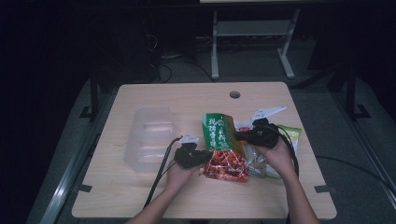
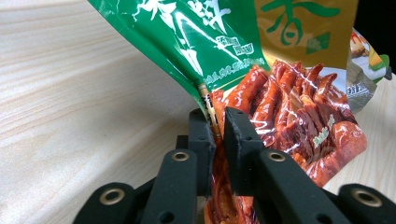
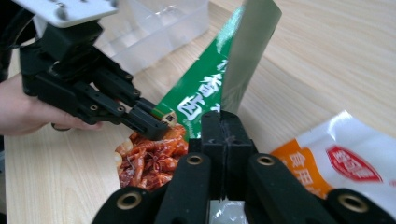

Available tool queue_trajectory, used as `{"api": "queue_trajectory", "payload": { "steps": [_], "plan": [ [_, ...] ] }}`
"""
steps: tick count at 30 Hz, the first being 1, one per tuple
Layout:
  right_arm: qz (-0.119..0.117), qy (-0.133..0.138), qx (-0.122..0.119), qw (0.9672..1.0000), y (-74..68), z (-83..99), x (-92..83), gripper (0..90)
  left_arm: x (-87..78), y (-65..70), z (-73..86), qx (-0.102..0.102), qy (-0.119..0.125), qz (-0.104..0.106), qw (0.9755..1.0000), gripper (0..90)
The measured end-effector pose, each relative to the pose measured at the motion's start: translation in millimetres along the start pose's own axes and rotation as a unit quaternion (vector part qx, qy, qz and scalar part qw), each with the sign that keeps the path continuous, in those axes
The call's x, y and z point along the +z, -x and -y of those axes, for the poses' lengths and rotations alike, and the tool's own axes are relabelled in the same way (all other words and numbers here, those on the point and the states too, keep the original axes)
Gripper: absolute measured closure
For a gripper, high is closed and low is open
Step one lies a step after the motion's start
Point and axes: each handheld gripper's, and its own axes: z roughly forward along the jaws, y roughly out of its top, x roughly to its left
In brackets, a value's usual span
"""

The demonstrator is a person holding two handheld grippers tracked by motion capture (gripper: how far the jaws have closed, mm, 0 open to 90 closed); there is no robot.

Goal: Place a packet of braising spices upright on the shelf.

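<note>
A snack bag (image 1: 222,144) with a green top and a red printed bottom lies mid-table, its top end lifted. My left gripper (image 1: 205,156) is shut on the bag's left edge, and the left gripper view shows its pads (image 2: 236,135) pinching the seam of the bag (image 2: 280,107). At the bag's right edge my right gripper (image 1: 240,136) has its jaws (image 3: 224,126) shut on the bag (image 3: 201,98), which stands up behind them. The left gripper (image 3: 159,123) appears there too, clamped on the opposite edge.
A clear plastic tray (image 1: 149,140) sits left of the bag on the wooden table (image 1: 187,98). More snack packets (image 1: 292,133) lie under and right of the right hand, one of them white and orange (image 3: 345,158). A round hole (image 1: 235,94) lies near the far edge.
</note>
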Motion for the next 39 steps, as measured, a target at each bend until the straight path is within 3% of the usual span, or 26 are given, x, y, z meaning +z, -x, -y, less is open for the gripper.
{"api": "queue_trajectory", "payload": {
  "steps": [5,7,9,10,12,15,18,21,25,29,39],
  "plan": [
    [-0.012,-0.04,0.044,0.9982,10.9,6.7,9.2,61.2,0.0,5.2,0.7,0.022,0.004,-0.005,0.9997,86.0],
    [-0.019,-0.059,0.061,0.9962,12.4,8.5,18.0,62.6,0.6,5.1,1.8,0.028,0.004,-0.007,0.9996,86.4],
    [-0.01,-0.082,0.054,0.9952,9.2,8.4,25.2,64.9,0.1,5.4,3.2,0.026,0.007,-0.008,0.9996,86.6],
    [-0.005,-0.097,0.046,0.9942,7.1,8.8,31.1,71.1,-0.3,4.9,4.0,0.027,0.007,-0.008,0.9996,86.7],
    [-0.005,-0.101,0.047,0.9937,6.4,8.9,32.2,72.3,-1.2,4.5,4.8,0.029,0.007,-0.01,0.9995,86.7],
    [-0.005,-0.11,0.04,0.9931,5.9,11.3,35.7,82.4,-3.0,4.0,5.9,0.03,0.006,-0.01,0.9995,86.6],
    [-0.004,-0.109,0.033,0.9935,3.8,11.5,35.1,87.9,-6.4,4.9,6.9,0.031,0.011,-0.015,0.9993,83.4],
    [-0.005,-0.097,0.028,0.9949,-0.9,8.8,30.0,88.9,-10.6,4.4,6.2,0.036,0.021,-0.025,0.9988,68.5],
    [-0.011,-0.07,0.021,0.9973,-3.7,5.5,22.3,89.0,-15.5,5.8,4.1,0.044,0.032,-0.03,0.998,61.6],
    [-0.01,-0.065,0.015,0.9977,-9.9,1.1,20.2,89.0,-17.7,3.5,3.8,0.04,0.034,-0.028,0.9982,57.9],
    [-0.014,-0.056,0.009,0.9983,-10.4,0.0,19.1,89.0,-24.8,-0.6,7.5,0.054,0.024,-0.029,0.9978,54.5]
  ]
}}
